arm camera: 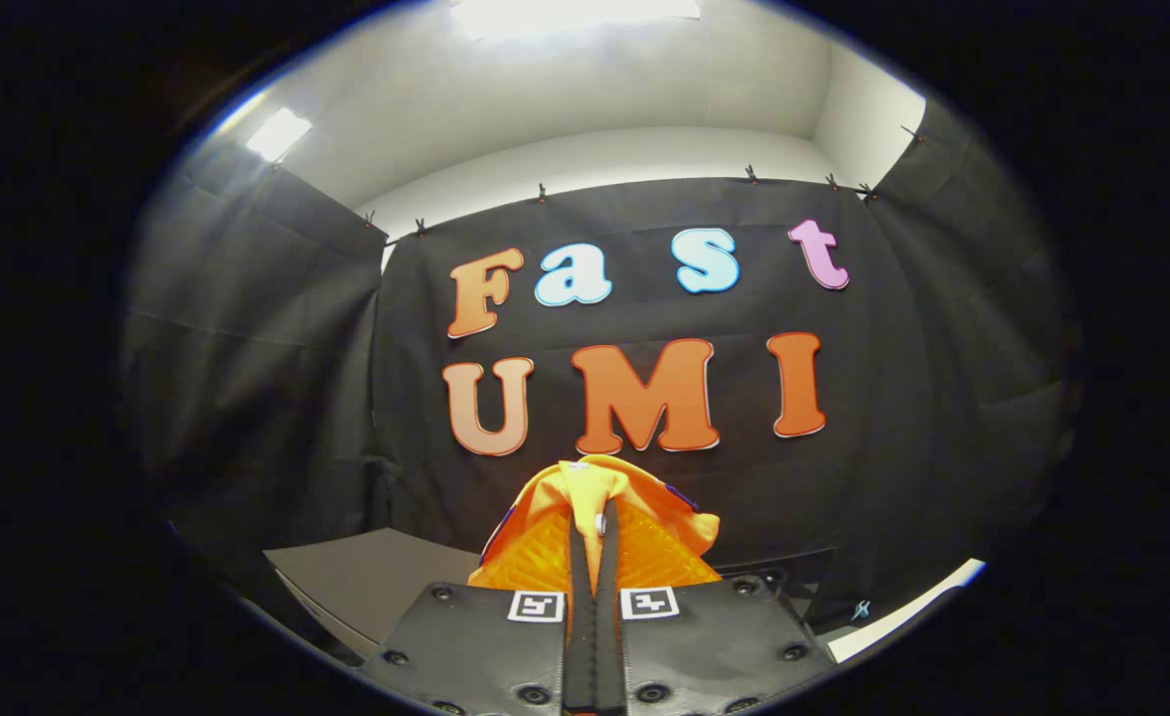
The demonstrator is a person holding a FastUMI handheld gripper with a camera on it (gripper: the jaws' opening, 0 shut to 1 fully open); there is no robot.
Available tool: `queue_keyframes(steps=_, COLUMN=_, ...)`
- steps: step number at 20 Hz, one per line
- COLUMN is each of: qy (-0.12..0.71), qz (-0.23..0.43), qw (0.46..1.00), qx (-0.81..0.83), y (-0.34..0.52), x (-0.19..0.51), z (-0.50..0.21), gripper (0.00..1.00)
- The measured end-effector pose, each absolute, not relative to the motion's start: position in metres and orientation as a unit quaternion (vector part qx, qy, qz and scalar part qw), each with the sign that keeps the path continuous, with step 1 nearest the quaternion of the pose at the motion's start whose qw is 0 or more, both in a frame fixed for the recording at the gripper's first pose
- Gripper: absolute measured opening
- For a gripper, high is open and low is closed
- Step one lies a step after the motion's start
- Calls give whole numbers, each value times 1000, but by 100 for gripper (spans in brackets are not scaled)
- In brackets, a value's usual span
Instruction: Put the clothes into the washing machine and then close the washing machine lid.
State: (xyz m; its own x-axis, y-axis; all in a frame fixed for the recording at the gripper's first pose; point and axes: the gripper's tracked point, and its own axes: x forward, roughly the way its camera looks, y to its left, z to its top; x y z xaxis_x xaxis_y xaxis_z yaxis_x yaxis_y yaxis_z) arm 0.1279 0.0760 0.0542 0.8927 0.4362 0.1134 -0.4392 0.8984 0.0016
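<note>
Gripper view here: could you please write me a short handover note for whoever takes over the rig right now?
Gripper: fingers closed together on the orange garment, which bunches up above and around the fingertips; it is lifted, seen against the booth's black wall.
A grey panel lies low beside the fingers; whether it belongs to the washing machine cannot be told.
Done: the garment is picked up.
Left: carry it to the washing machine, drop it inside, release, then close the lid. The drum and lid states cannot be judged from here.

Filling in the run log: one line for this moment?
claw: shut on orange garment | garment: lifted, bunched around fingers | lid: not yet closed
</note>
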Motion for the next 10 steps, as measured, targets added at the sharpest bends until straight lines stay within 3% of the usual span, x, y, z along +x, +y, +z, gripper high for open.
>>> queue_keyframes(steps=10, qy=46, qz=167, qw=985, qx=24, y=-8, x=215, z=-75, gripper=7)
